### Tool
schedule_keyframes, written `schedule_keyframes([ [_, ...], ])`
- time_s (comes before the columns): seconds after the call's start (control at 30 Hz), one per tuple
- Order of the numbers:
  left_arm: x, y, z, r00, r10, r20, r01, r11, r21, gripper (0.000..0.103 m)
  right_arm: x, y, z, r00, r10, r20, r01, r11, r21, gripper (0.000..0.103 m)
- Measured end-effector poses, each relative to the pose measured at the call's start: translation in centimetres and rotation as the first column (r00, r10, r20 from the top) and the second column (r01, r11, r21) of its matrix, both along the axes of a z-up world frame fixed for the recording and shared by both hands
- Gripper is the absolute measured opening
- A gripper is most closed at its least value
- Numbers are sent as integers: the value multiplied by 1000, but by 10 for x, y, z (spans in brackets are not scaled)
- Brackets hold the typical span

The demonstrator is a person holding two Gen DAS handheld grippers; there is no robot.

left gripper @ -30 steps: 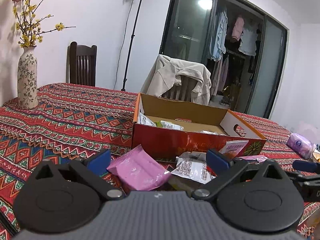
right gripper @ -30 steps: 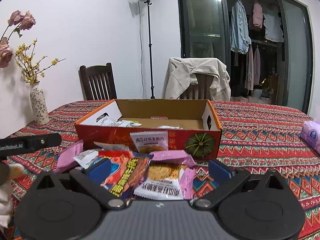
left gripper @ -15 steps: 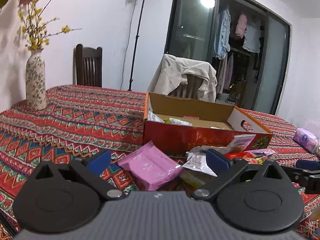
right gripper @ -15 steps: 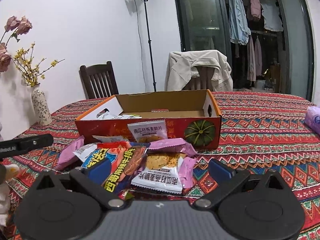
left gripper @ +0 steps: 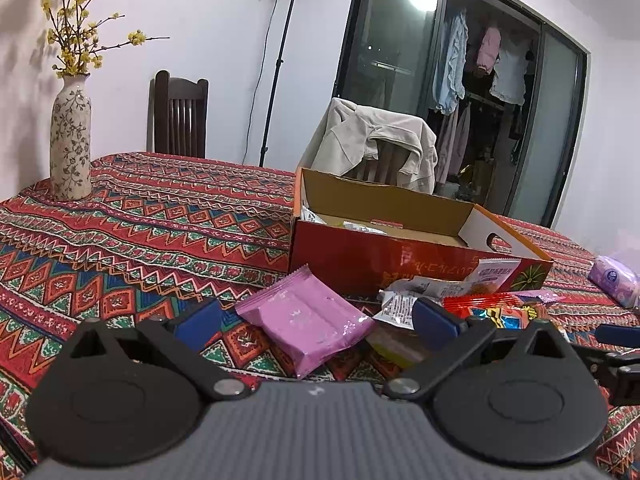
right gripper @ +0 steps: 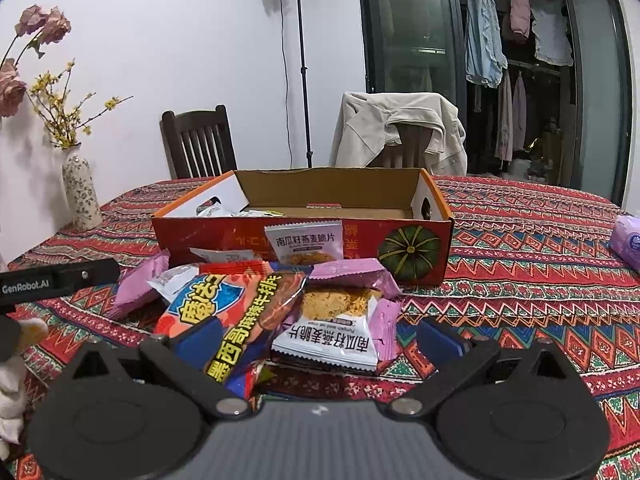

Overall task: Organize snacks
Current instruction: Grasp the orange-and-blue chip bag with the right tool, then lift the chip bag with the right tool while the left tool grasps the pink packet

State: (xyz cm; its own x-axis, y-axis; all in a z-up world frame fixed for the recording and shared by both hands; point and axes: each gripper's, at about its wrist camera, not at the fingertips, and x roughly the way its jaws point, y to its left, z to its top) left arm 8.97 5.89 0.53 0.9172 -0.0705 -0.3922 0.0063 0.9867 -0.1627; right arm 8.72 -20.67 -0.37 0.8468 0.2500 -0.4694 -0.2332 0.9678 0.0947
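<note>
Left gripper (left gripper: 316,322) fingers spread wide, holding nothing — pink packet (left gripper: 305,317) lies on the surface between them. Box (left gripper: 400,248) just beyond, a few snacks inside. Right gripper (right gripper: 318,338) fingers also wide apart, empty; red packet (right gripper: 236,320) overlaps its left finger (right gripper: 198,338), white packet (right gripper: 332,338) lies between the fingers on the surface. Another white packet (right gripper: 306,240) leans upright against the box front. Vase (left gripper: 70,140) far left of the left fingers, tissue pack (right gripper: 628,240) far right.
</note>
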Motion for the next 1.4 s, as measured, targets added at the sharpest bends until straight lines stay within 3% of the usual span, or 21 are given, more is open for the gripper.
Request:
schedule_keyframes([
  [0.23,2,3,-1,1000,22,-11,-22,1000,-13,103,-2,13,10,1000,26,14,-26,999,25,101],
  [0.37,1,8,1,995,97,-38,-97,995,-3,103,-8,39,12,999,43,23,-42,998,-44,101],
  [0.6,-17,26,9,993,118,-23,-117,993,5,103,-12,75,4,999,27,19,-25,994,-106,101],
  [0.8,-28,37,8,991,132,-29,-132,991,0,103,-8,85,-8,1000,-11,-28,7,990,-142,74],
  [0.87,-31,37,7,991,127,-31,-127,992,-2,103,-10,82,-9,999,-15,-32,10,991,-133,60],
  [1.4,-27,13,14,993,104,-47,-103,995,16,103,-22,22,29,994,-24,106,28,999,-38,57],
])
